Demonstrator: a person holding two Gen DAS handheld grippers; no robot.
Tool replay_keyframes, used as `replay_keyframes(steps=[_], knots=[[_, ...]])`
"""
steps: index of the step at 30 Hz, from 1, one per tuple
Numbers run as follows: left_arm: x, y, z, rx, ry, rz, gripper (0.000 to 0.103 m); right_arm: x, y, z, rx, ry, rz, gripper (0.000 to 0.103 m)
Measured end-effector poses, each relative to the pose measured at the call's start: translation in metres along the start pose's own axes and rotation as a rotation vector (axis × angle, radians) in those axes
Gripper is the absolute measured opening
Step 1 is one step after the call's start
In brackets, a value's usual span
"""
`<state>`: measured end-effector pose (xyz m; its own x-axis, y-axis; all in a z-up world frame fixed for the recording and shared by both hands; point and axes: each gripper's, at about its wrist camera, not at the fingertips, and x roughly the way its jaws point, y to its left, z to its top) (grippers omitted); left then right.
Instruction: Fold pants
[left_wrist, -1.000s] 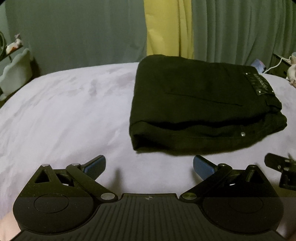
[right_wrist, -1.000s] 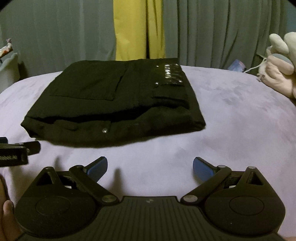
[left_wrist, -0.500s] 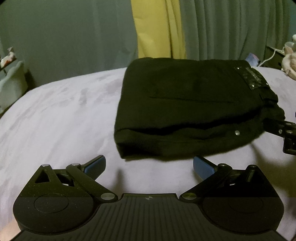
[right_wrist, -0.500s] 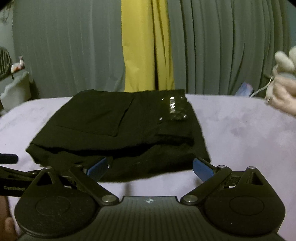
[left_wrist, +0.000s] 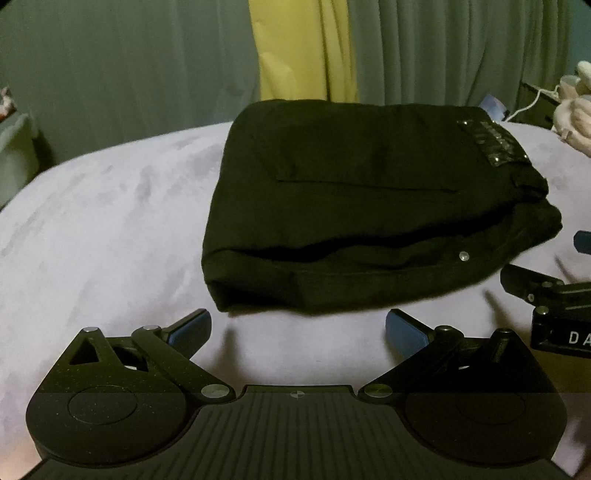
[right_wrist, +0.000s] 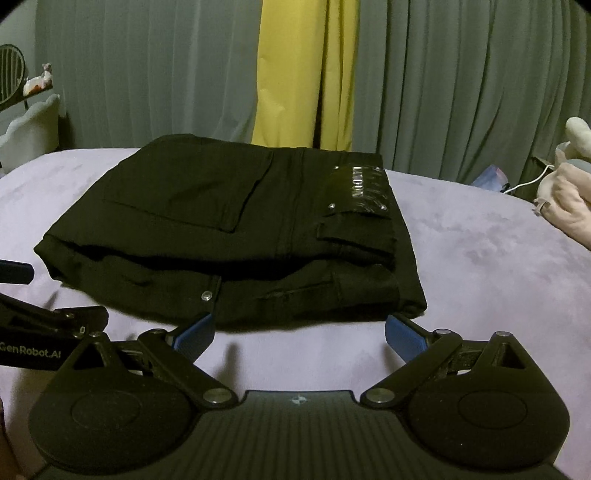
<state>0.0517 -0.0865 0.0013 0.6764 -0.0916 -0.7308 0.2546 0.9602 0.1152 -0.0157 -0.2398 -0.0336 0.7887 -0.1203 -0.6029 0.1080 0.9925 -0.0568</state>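
Black pants (left_wrist: 369, 206) lie folded in a compact stack on the lilac bed cover (left_wrist: 103, 229); they also show in the right wrist view (right_wrist: 229, 229), with a shiny label patch (right_wrist: 360, 190) on top. My left gripper (left_wrist: 298, 328) is open and empty, just short of the stack's near edge. My right gripper (right_wrist: 298, 332) is open and empty, its blue fingertips (right_wrist: 194, 334) at the stack's near edge. Each gripper shows at the side of the other's view.
Grey-green curtains with a yellow panel (right_wrist: 295, 74) hang behind the bed. A plush toy (right_wrist: 569, 184) and a white cable lie at the right edge. A pale chair or headboard (right_wrist: 29, 129) stands at the far left.
Both grippers have shifted slightly in front of the folded pants; the right one dipped close and has lifted a little. Both stay open. The pants have not moved.
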Motion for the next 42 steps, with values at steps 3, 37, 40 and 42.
replay_keyframes(steps=[3,37,40,42], knots=[[-0.0008,0.0017,-0.0003,-0.009,-0.001,0.010,0.103,-0.0013,0.0000,-0.0002,0.000,-0.008,-0.006,0.099],[0.0003,0.0026,-0.0017,-0.010,-0.001,0.028,0.103,-0.0022,0.0016,-0.0030,-0.006,0.010,-0.035,0.099],[-0.0001,0.0031,-0.0020,-0.008,0.000,0.029,0.103,-0.0022,0.0018,-0.0030,-0.006,0.009,-0.035,0.099],[-0.0006,0.0033,-0.0018,-0.006,-0.001,0.028,0.103,-0.0022,0.0016,-0.0031,-0.007,0.008,-0.036,0.099]])
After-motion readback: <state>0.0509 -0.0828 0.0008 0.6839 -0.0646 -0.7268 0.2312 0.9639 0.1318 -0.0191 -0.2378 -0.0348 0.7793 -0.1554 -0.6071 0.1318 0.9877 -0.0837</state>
